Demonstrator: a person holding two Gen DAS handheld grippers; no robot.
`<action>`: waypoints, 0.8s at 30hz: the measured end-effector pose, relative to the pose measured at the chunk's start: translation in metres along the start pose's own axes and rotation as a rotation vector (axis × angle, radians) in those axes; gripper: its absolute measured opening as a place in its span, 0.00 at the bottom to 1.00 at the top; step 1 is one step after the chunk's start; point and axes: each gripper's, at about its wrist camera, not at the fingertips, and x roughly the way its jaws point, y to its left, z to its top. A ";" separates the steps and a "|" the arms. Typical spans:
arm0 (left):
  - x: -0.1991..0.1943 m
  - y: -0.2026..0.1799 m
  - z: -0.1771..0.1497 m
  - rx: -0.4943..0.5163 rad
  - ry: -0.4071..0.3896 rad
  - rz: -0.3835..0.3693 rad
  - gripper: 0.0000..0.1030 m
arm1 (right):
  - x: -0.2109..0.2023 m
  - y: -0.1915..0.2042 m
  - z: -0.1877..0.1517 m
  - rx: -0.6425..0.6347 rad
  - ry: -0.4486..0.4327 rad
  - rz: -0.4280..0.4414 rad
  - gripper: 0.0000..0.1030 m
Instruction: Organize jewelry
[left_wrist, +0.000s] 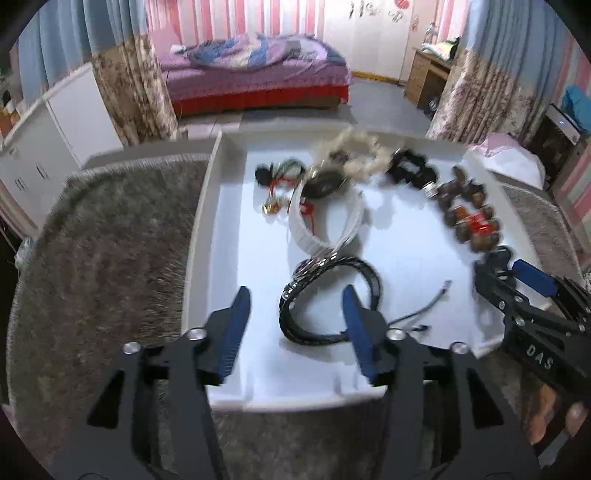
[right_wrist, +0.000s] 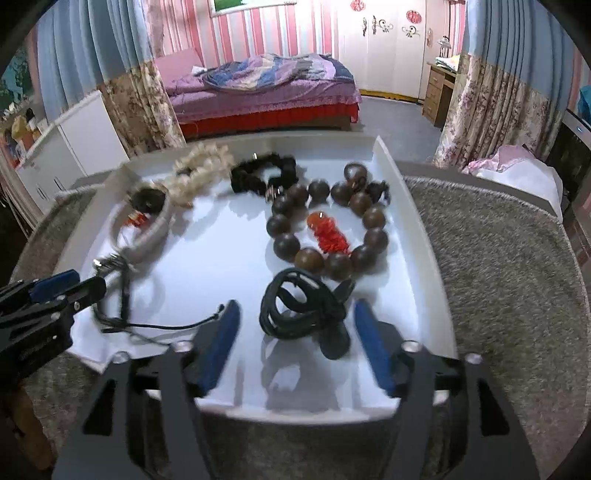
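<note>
A white tray (left_wrist: 207, 229) holds mixed jewelry. In the left wrist view my left gripper (left_wrist: 297, 317) is open, its fingers on either side of a black braided cord bracelet (left_wrist: 295, 325). Behind it lie a white band bracelet (left_wrist: 306, 236), a cream bead bracelet (left_wrist: 364, 157), a black bracelet (left_wrist: 408, 168) and a brown wooden bead bracelet (left_wrist: 469, 218). In the right wrist view my right gripper (right_wrist: 295, 332) is open around a black cord necklace with a dark pendant (right_wrist: 303, 314). The brown bead bracelet (right_wrist: 325, 221) with a red tassel (right_wrist: 330, 234) lies just beyond.
The tray (right_wrist: 417, 229) sits on a grey shaggy rug (left_wrist: 103, 258) over a round table. A bed (left_wrist: 255, 74), curtains, a white cabinet (left_wrist: 55, 140) and a wooden desk (right_wrist: 439, 92) stand behind. The other gripper shows at each view's edge.
</note>
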 end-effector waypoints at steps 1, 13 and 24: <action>-0.011 0.000 0.001 0.002 -0.014 0.004 0.63 | -0.011 -0.002 0.002 0.011 -0.011 0.007 0.66; -0.156 0.028 -0.050 0.000 -0.201 0.093 0.97 | -0.156 0.012 -0.041 -0.017 -0.196 -0.016 0.93; -0.179 0.038 -0.161 0.005 -0.197 0.046 0.97 | -0.211 0.017 -0.133 0.051 -0.259 -0.043 0.94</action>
